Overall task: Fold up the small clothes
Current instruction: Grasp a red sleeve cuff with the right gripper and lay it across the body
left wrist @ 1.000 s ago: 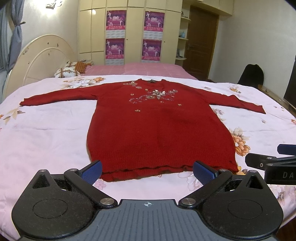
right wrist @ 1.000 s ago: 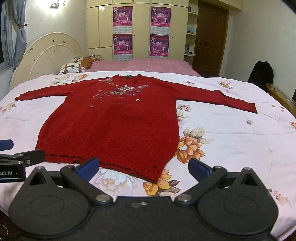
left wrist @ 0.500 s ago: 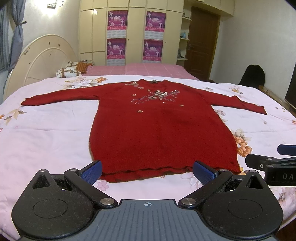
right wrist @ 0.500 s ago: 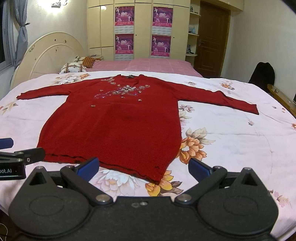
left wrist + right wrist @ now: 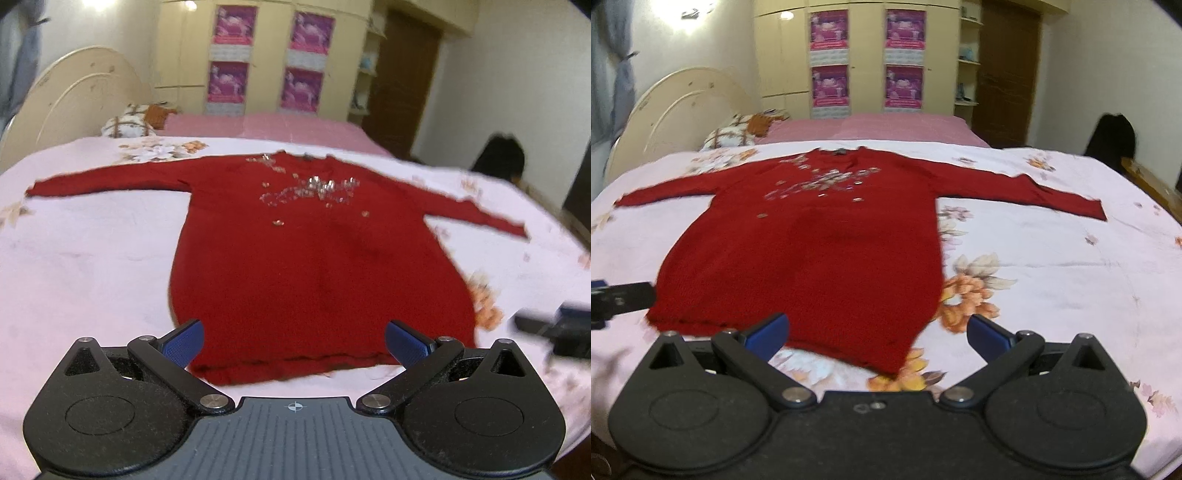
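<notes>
The red sweater (image 5: 317,266) lies flat on the bed (image 5: 1052,266) with both sleeves spread wide, ready for folding, while the left claw (image 5: 294,345) and right claw (image 5: 877,332) hover empty and spread apart at its hem.

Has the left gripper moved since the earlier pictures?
Yes. The left gripper has moved forward: its blue pads now overlap the red sweater's hem, which earlier lay beyond them. Jaws open, holding nothing.
</notes>
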A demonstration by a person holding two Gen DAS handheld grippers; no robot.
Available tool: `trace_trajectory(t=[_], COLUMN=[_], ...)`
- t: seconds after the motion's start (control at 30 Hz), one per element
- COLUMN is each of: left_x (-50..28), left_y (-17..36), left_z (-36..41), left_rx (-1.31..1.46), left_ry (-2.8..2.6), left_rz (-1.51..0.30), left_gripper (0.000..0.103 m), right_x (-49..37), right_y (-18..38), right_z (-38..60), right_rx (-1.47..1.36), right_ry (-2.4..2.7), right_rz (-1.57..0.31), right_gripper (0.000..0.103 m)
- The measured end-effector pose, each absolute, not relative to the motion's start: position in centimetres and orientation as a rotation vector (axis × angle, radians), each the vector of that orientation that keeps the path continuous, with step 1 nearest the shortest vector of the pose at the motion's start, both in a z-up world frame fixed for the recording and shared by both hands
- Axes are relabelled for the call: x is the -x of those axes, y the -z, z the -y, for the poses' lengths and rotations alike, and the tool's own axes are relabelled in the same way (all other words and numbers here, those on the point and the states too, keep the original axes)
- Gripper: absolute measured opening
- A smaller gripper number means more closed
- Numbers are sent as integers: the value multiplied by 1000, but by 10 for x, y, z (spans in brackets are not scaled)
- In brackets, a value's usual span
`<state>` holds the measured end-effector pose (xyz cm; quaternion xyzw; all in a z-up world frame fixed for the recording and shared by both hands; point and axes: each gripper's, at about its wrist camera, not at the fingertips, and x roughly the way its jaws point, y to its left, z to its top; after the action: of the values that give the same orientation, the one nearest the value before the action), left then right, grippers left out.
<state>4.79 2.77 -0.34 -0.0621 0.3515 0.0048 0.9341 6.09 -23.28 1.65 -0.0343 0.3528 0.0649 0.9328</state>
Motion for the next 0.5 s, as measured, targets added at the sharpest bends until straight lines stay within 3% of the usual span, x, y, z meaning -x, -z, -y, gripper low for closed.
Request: trace_trajectory(t=[0.17,0.37,0.5], left_x=[-91,-156,-202], left_y=[6,14,46], left_z=[-64,-113,-139], left_rx=[189,284,464], left_ry=[-52,-171,-122], left_rz=[-677,-630,-706], left_gripper=[103,103,103], right_x=[-102,-189,-256], right_y=[-24,-30,-9], right_z=[280,384,457], right_rx=[11,-295,-486], right_ry=[-71,3,82], right_rz=[-691,-634,-585], right_gripper=[102,101,99])
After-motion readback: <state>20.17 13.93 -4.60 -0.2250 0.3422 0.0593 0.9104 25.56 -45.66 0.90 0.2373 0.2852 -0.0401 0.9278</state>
